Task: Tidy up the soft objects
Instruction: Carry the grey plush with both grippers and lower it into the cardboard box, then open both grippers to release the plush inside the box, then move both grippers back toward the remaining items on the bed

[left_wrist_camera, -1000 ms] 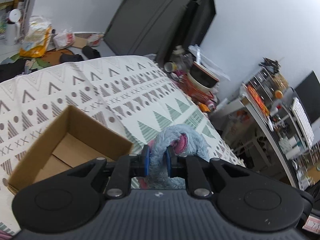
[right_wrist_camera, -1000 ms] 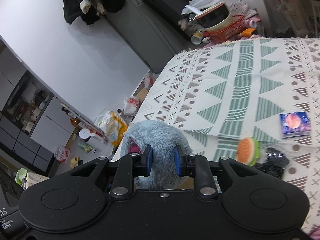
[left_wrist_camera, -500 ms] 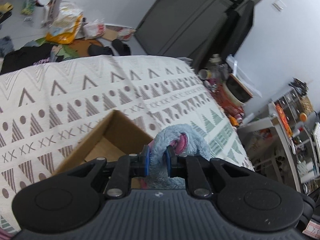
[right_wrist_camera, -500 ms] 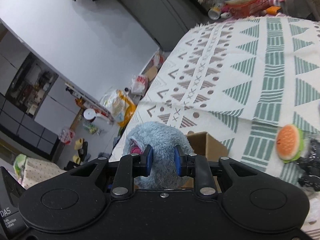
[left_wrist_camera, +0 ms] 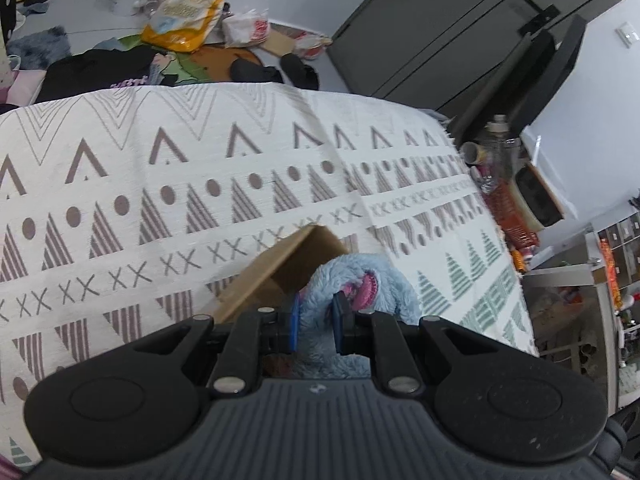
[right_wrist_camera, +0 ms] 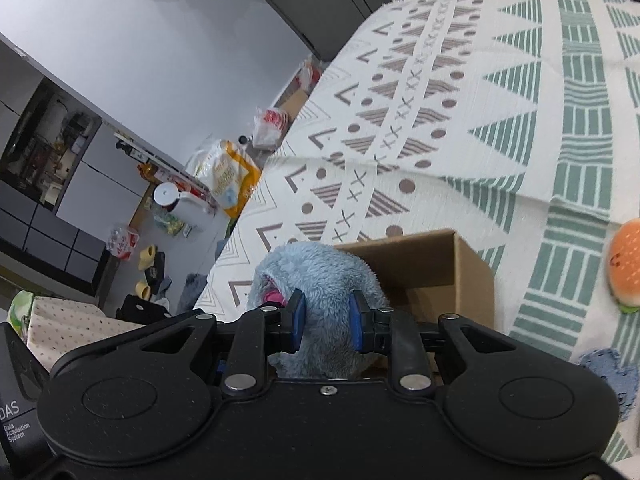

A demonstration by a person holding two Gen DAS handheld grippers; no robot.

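Patterned cloth (right_wrist_camera: pixel 472 92), box (right_wrist_camera: pixel 436 268) near edge

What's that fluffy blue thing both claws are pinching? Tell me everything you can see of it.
The plush toy is shaggy pale-blue fleece with pink patches showing in a fold. It looks soft and squashed. The left gripper and the right gripper each clamp a bunch of its fur between blue pads, holding it just in front of the open cardboard box on the patterned cloth. Its lower part is hidden behind the grippers, so its full shape cannot be told.
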